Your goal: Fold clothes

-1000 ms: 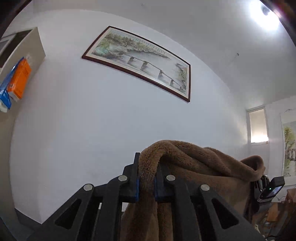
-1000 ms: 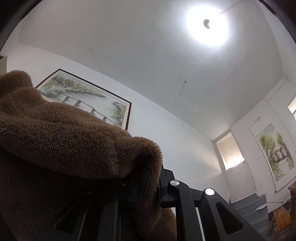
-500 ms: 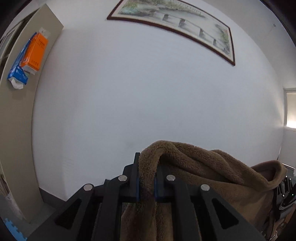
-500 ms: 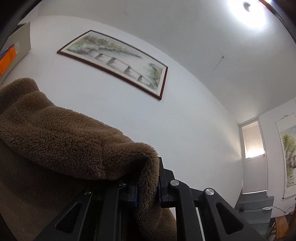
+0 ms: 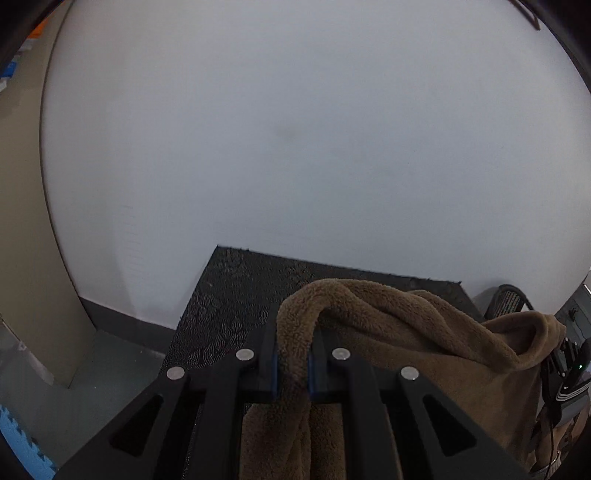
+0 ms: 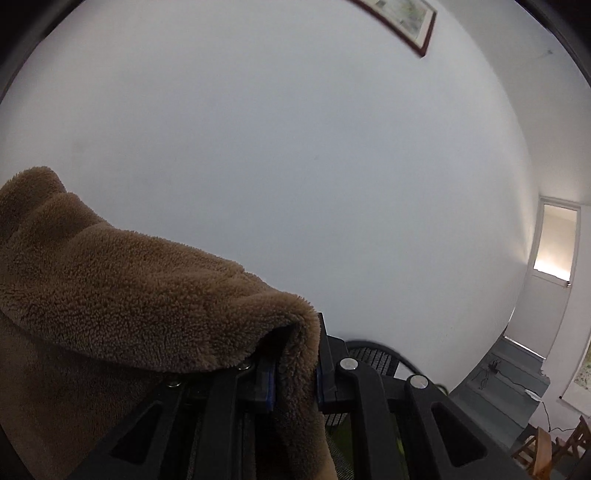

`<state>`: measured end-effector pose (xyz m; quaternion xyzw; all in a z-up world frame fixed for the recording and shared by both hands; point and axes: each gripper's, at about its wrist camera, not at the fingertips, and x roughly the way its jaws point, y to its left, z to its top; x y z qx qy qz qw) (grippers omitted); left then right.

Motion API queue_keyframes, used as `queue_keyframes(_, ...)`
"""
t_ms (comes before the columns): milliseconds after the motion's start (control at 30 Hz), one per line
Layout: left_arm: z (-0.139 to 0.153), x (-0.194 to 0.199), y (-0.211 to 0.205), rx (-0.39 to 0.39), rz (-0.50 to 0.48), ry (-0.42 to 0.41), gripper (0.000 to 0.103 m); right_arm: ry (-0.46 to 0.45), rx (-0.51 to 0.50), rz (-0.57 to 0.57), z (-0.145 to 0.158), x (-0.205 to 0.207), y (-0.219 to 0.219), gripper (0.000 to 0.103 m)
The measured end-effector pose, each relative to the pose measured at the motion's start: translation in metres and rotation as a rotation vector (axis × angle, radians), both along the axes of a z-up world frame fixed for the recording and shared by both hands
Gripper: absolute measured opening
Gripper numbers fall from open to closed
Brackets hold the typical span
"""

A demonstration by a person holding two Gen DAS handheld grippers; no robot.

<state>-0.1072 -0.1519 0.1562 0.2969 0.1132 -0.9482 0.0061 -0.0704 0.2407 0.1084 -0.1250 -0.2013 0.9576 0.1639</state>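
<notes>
The brown fleece garment (image 5: 424, 343) hangs between the two claws, its upper edge running roughly from 9 to 3 o'clock across the left wrist view, sagging toward the far end. The left claw (image 5: 293, 363) is clamped on a bunched fold of that edge, the pile squeezed between its blue pads. The right claw (image 6: 295, 373) likewise pinches a thick roll of the fleece (image 6: 129, 295), which drapes away toward 9 o'clock and covers the claw's left finger. Below the cloth lies a dark patterned bench (image 5: 229, 291), its far edge meeting a white wall (image 5: 295, 129). Most of the garment drops out of frame at 6 o'clock, so its shape cannot be told. A framed picture (image 6: 402, 18) is cut off at 1 o'clock in the right wrist view.
</notes>
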Motion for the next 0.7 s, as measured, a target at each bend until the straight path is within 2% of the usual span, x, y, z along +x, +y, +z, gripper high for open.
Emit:
queue_keyframes(167,-0.086,-0.053,0.007,-0.049,0.001,-0.213,0.012,-0.238,-0.021,0.032,-0.051,-0.056,0.001,0.014)
queue_keyframes(233,-0.121,-0.059,0.011,-0.090,-0.003,-0.306,0.013,-0.345,-0.033,0.054,-0.070,-0.076,0.000,0.014)
queue_keyframes(333,-0.150,-0.068,0.021,-0.164,-0.009,-0.402,0.014,-0.487,-0.064,0.070,-0.095,-0.095,0.004,0.015)
queue_keyframes(367,-0.153,-0.069,0.020,-0.172,-0.008,-0.418,0.019,-0.535,-0.071,0.071,-0.104,-0.095,0.006,0.018)
queue_keyframes(400,-0.155,-0.071,0.020,-0.180,-0.006,-0.434,0.027,-0.580,-0.078,0.074,-0.109,-0.098,0.009,0.026)
queue_keyframes(467,-0.158,-0.073,0.017,-0.190,-0.003,-0.460,0.038,-0.623,-0.107,0.079,-0.116,-0.097,0.018,0.054)
queue_keyframes(500,-0.157,-0.073,0.014,-0.183,-0.002,-0.456,0.043,-0.630,-0.131,0.078,-0.115,-0.097,0.023,0.078)
queue_keyframes(533,-0.155,-0.073,0.011,-0.174,0.001,-0.455,0.046,-0.622,-0.159,0.077,-0.111,-0.095,0.028,0.082)
queue_keyframes(600,-0.153,-0.072,0.003,-0.147,0.009,-0.458,0.055,-0.602,-0.240,0.093,-0.100,-0.093,0.044,0.082)
queue_keyframes(700,-0.143,-0.069,-0.002,-0.118,0.016,-0.446,0.056,-0.554,-0.313,0.105,-0.076,-0.086,0.054,0.082)
